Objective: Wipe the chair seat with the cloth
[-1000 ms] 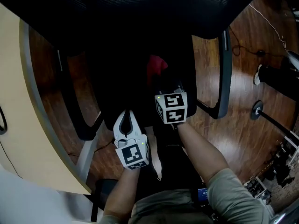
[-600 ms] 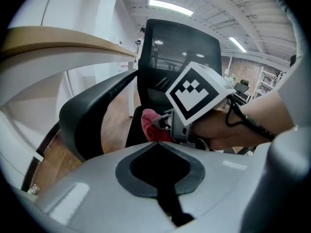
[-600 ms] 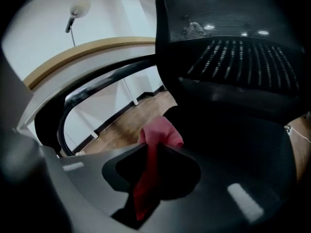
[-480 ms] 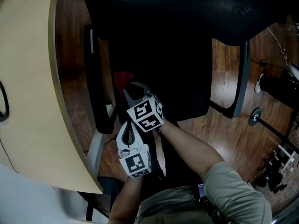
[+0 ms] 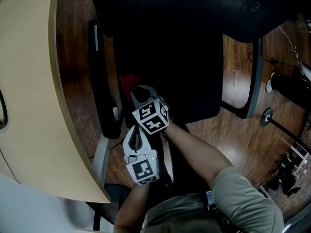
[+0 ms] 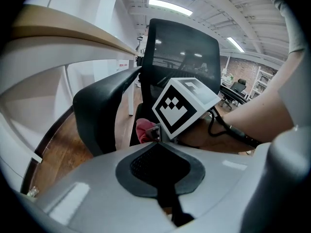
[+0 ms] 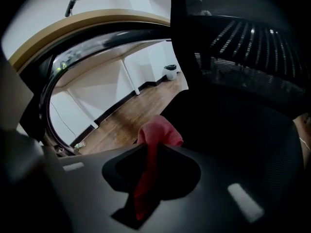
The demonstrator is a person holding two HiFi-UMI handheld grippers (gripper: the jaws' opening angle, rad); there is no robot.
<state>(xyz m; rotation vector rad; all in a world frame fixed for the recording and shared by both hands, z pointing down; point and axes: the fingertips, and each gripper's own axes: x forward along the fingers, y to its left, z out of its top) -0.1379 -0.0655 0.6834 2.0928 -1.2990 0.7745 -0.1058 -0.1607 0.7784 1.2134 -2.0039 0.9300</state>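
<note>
The black chair seat fills the middle of the head view, under a mesh backrest. My right gripper is at the seat's left edge, shut on a red cloth that bunches out past its tips beside the left armrest. In the right gripper view the cloth runs pinched between the jaws of the right gripper. My left gripper hovers just behind it, jaws together and empty. The left gripper view shows the cloth and the right gripper's marker cube ahead.
A curved tan desk runs close along the left, near the left armrest. The right armrest stands over the wooden floor. Dark stands and cables lie on the floor at the right.
My right gripper has carried the red cloth leftward across the seat to its left edge, beside the left armrest. Over the last half second both grippers have barely moved.
</note>
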